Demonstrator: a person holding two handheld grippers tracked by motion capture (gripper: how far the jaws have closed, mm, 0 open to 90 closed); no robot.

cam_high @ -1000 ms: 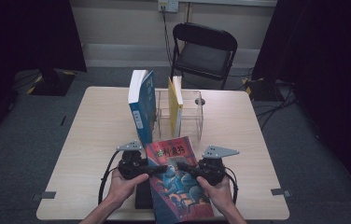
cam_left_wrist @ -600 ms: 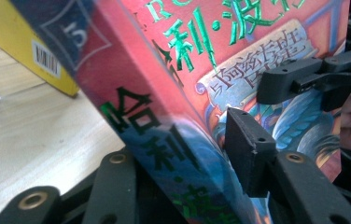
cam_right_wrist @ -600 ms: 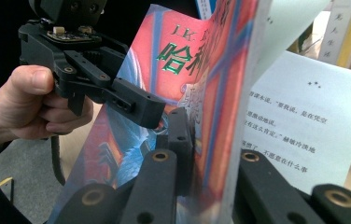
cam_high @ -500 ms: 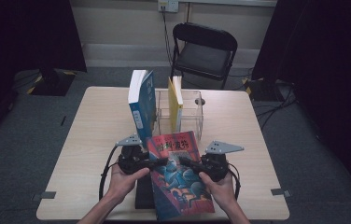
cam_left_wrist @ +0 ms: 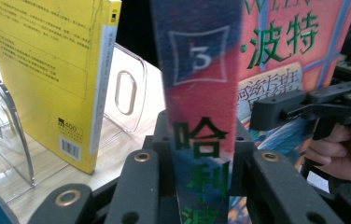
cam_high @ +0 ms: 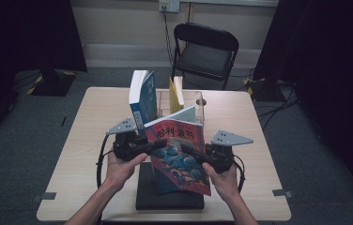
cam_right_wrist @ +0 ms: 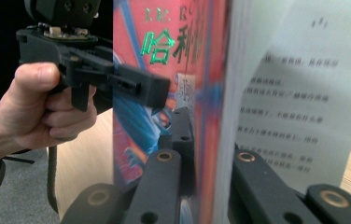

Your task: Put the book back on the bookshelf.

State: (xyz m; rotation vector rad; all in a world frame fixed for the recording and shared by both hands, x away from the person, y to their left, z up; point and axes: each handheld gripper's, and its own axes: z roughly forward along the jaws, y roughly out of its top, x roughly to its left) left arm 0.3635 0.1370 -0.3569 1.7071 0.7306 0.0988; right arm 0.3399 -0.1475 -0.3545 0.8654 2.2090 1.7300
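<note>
Red paperback book [cam_high: 179,154] with a picture cover is held up over the near middle of the table [cam_high: 85,159], tilted back, its top edge toward the clear rack [cam_high: 198,101] at twelve o'clock. The left gripper [cam_high: 158,144] clamps it from nine o'clock; in the left gripper view the jaws sit tight on the spine of the book [cam_left_wrist: 201,121], having just been closing onto it. The right gripper [cam_high: 191,152] grips it from three o'clock, and in the right gripper view its jaws are pressed on the cover and page block of the book [cam_right_wrist: 201,93], with a printed page showing to the right. A hand [cam_high: 120,168] holds the left gripper and another hand [cam_high: 224,180] holds the right one. Below the book, at six o'clock, a black slab [cam_high: 146,192] lies flat on the table. At twelve o'clock a blue book [cam_high: 142,96] stands upright just left of the rack, and a yellow book [cam_high: 176,93] stands inside it. Beyond the table stands a black folding chair [cam_high: 205,51].
</note>
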